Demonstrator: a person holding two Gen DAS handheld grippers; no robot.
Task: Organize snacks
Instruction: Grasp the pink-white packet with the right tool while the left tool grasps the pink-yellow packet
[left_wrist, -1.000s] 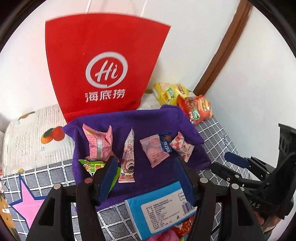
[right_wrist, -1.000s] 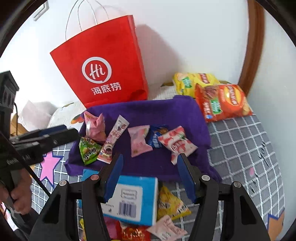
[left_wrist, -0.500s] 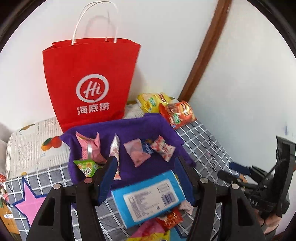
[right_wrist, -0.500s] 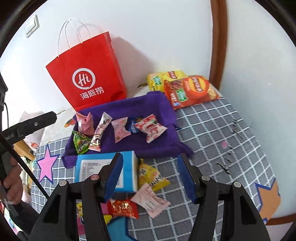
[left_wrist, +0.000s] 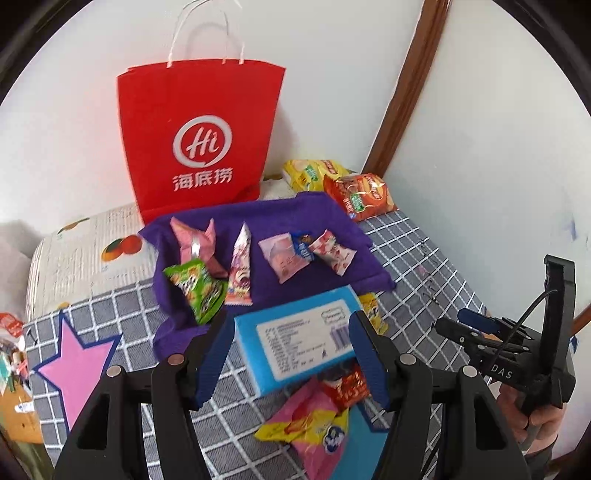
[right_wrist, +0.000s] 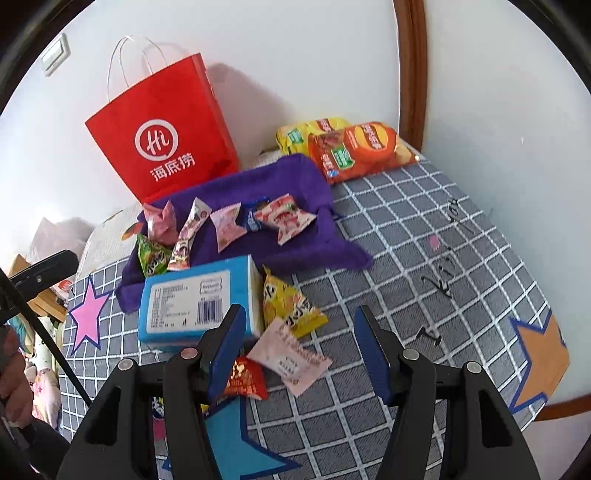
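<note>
A purple cloth (left_wrist: 314, 218) (right_wrist: 295, 177) lies on the checked bed and holds several small snack packets, among them a green one (left_wrist: 197, 290) and a red-and-white one (right_wrist: 284, 218). A blue box (left_wrist: 299, 336) (right_wrist: 188, 299) lies in front of the cloth with loose packets beside it: yellow (right_wrist: 288, 306), pale pink (right_wrist: 291, 360), red (right_wrist: 245, 380). My left gripper (left_wrist: 290, 354) is open and empty above the box. My right gripper (right_wrist: 301, 350) is open and empty above the loose packets.
A red paper bag (left_wrist: 199, 136) (right_wrist: 162, 136) stands against the wall behind the cloth. Two chip bags, yellow (right_wrist: 310, 134) and orange (right_wrist: 362, 147), lie at the back right. A pillow (left_wrist: 85, 254) lies left. The bed's right part is bare checked sheet (right_wrist: 443, 258).
Both grippers have pulled back and risen away from the cloth, so more of the bed, the blue box and the loose packets show. Both stay open and empty.
</note>
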